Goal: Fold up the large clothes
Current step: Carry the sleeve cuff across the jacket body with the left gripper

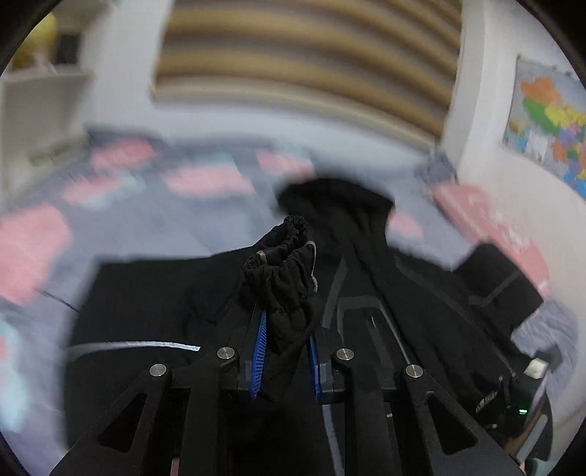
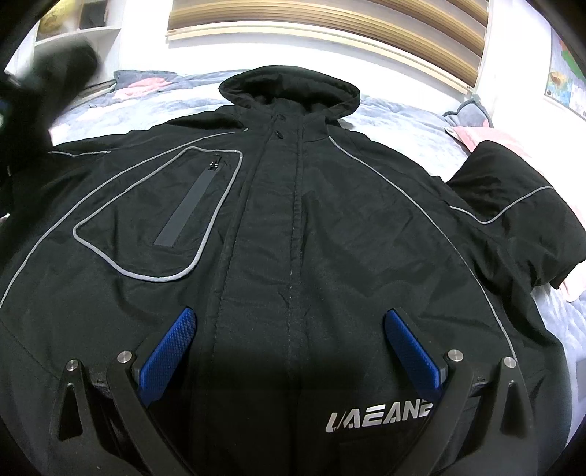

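Note:
A large black hooded jacket (image 2: 293, 219) with grey piping lies front up on the bed, its hood (image 2: 289, 88) at the far end. My left gripper (image 1: 287, 315) is shut on the gathered elastic cuff (image 1: 282, 256) of one sleeve, which it holds up over the jacket body (image 1: 403, 293). In the right wrist view that lifted sleeve (image 2: 58, 73) is a dark blur at the upper left. My right gripper (image 2: 290, 316) stands open low over the jacket's front, its blue pads either side of the centre placket. The other sleeve (image 2: 512, 205) lies bent at the right.
The bed's blue-grey and pink duvet (image 2: 403, 121) shows around the jacket. A slatted wooden headboard (image 2: 329, 22) runs along the far side. White shelves (image 2: 73, 33) stand at the far left, and a coloured map (image 1: 549, 128) hangs on the right wall.

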Demonstrator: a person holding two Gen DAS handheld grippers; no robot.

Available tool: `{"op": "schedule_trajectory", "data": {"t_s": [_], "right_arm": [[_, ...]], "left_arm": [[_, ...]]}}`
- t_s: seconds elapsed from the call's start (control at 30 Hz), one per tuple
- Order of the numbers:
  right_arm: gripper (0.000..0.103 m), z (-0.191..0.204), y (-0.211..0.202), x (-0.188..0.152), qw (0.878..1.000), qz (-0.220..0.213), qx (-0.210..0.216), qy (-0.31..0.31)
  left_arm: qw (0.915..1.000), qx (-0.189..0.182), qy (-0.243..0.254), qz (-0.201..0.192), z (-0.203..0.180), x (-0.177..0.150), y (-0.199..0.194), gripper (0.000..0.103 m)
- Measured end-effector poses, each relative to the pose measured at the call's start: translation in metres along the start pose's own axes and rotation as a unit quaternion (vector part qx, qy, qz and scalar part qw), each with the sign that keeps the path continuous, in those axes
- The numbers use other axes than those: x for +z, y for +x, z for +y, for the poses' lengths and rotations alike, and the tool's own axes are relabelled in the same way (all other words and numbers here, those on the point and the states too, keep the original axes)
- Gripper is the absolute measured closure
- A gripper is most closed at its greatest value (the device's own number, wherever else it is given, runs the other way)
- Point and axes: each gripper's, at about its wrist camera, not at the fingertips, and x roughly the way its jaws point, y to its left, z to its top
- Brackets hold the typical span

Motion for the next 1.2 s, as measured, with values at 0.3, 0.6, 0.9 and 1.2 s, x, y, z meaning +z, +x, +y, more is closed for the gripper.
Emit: {"op": "schedule_trajectory", "data": {"t_s": [0.3,0.6,0.9,1.2], "right_arm": [[0.000,-0.001,0.001,0.000,1.000,0.007,0.004,0.001],[0.000,0.006,-0.027,0.043,0.995,0.046,0.090,-0.005],[0.014,0.081,0.010,0.116,0.968,0.103,0.230,-0.002],[0.063,0.120,0.070,0.139,0.949,0.146,0.278,0.034]], "left_arm": [[0.9927,-0.004,0.020,0.119,-0.024,-0.023,0.063,0.056],[0.9907,-0.125,-0.055,0.003,0.012,-0.014,-0.042,0.033],[0.9933,-0.052,-0.100,-0.025,0.072,-0.029,-0.080,0.033],[0.9899,-0.014,-0.140,-0.012,0.111,-0.043,-0.078,0.033]]}}
